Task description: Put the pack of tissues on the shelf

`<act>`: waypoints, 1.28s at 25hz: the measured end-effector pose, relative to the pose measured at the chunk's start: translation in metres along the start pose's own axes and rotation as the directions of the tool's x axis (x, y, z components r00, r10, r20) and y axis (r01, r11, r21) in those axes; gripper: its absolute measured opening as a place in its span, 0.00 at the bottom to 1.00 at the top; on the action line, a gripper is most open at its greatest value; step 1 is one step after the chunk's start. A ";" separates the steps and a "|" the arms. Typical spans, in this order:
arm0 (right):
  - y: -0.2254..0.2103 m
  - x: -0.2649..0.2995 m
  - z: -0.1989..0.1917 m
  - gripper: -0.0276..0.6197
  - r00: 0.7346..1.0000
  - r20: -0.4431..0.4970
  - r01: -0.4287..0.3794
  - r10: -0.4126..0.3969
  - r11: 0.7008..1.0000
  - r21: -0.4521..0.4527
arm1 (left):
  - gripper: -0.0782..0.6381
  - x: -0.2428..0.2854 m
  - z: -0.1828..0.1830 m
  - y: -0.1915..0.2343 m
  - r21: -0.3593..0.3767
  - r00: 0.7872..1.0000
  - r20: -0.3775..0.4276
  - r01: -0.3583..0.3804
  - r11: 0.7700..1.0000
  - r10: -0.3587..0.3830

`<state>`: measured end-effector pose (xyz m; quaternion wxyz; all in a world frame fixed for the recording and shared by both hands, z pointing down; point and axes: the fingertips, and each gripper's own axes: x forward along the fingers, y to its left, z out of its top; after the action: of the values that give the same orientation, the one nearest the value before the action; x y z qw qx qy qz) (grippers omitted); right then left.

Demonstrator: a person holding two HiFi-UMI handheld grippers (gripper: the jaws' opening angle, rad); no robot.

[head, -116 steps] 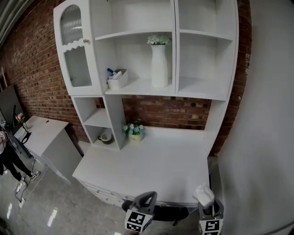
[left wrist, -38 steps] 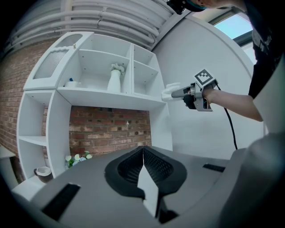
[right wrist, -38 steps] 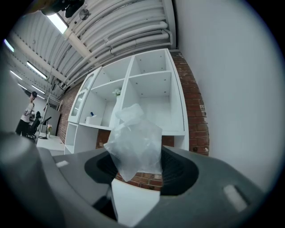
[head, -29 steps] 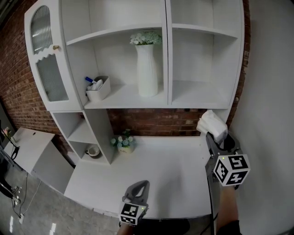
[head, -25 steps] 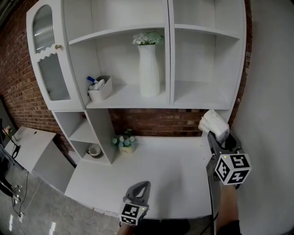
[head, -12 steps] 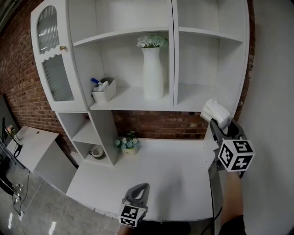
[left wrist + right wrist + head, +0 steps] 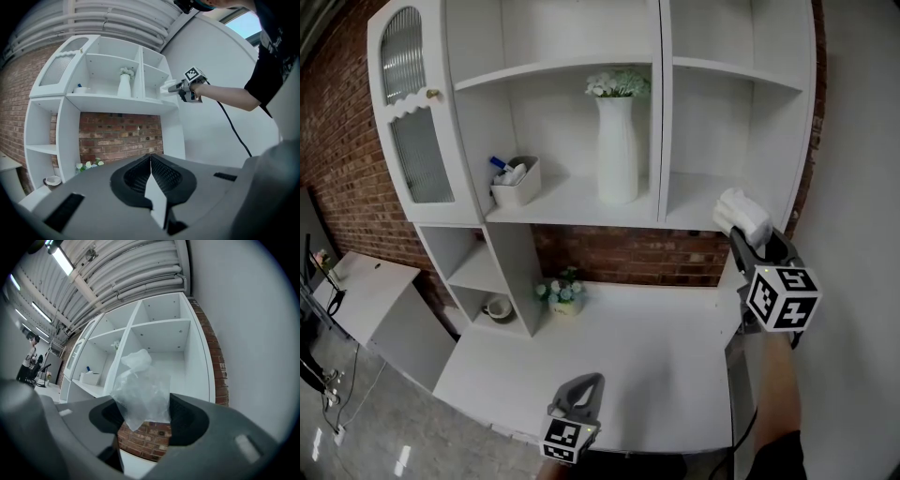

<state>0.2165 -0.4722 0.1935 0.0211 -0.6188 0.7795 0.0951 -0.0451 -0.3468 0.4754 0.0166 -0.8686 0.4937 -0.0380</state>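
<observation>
- Cupboard door [image 7: 417, 112]: ribbed glass, arched top, small knob. It is closed, at 10 o'clock in the head view.
- Cup [image 7: 498, 307]: in the low open cubby, at 8 o'clock.
- White box [image 7: 517, 183]: on the middle shelf board, at 9 o'clock from the vase. It holds small items, one with a blue cap.
- Flower pot [image 7: 564, 291]: small, on the counter [image 7: 619, 356] against the brick wall.
- Left gripper [image 7: 591, 382]: at 6 o'clock, over the counter's near edge. The jaws are clenched together with nothing between them.
- Vase [image 7: 618, 141]: tall, white and upright with white flowers, at 12 o'clock.
- Shelf [image 7: 698, 211]: the right-hand compartment, at 3 o'clock from the vase.
- Pack of tissues [image 7: 742, 214]: white in clear wrap, at the front right edge of that shelf. Whether it touches the board cannot be told.
- Right gripper [image 7: 750, 240]: at 3 o'clock, raised to shelf height, with the jaws grasping the pack of tissues at its lower end
</observation>
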 end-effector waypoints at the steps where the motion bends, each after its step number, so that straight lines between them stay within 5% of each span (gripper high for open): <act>1: 0.000 0.003 0.001 0.42 1.000 -0.001 -0.001 0.001 1.000 0.005 | 0.13 0.000 0.000 0.001 0.003 1.000 0.000 -0.001 1.000 0.001; 32: -0.013 0.082 -0.008 0.45 0.996 -0.083 0.027 -0.022 0.998 0.062 | 0.13 -0.001 -0.019 0.003 -0.052 0.999 -0.024 -0.029 0.998 0.028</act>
<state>0.2104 -0.5547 0.1881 0.0097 -0.6307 0.7747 0.0449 -0.0498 -0.3473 0.4941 -0.0116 -0.8610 0.5072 -0.0350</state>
